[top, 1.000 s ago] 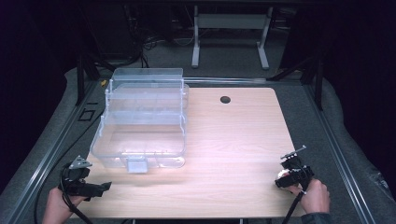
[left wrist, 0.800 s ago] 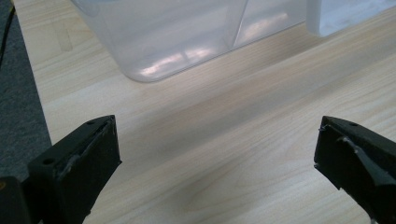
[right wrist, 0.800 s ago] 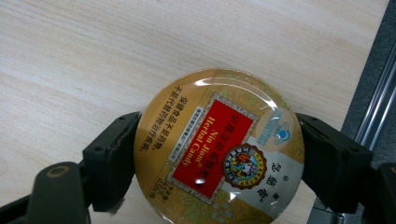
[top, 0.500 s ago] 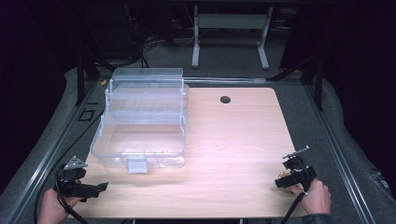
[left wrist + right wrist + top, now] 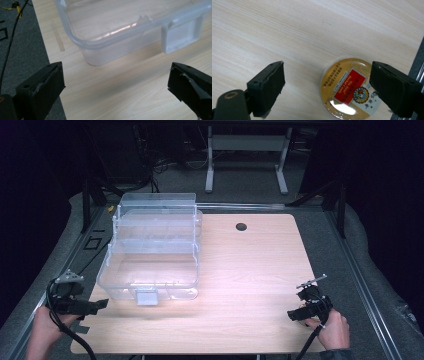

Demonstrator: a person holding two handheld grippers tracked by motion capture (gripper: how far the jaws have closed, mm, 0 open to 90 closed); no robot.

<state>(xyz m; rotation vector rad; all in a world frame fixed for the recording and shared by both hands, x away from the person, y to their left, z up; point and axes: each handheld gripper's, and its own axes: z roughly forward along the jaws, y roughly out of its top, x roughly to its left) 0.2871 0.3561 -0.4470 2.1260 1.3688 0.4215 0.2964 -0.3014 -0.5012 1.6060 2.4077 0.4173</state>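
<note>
Left claw [image 5: 102, 304] is held low at the near left corner of the bench [image 5: 260, 270], gripped by the left hand [image 5: 45, 330], body roughly level, jaws pointed toward the bench middle. In the left gripper view its jaws are seen spread wide with nothing between them; beyond them lies the near corner of the clear plastic box [image 5: 120, 32], its white front latch [image 5: 181, 35] toward the right jaw. The box is seen on the left half of the bench in the high view, lid tilted back, well apart from the right claw.

Right claw [image 5: 294, 314] is held near the right front edge of the bench by the right hand [image 5: 332, 330], jaws pointed leftward. In the right gripper view the jaws are spread, and a round yellow tin [image 5: 348, 88] with a red label lies flat on the bench beneath the gap, closer to the right jaw, not pinched. The jaws have just been opening, the tin left free between them.

Against the earlier high view: the left claw is noted slightly higher in the picture and closer to the box's near corner. The right claw is found in nearly the same spot. Box unmoved.
</note>
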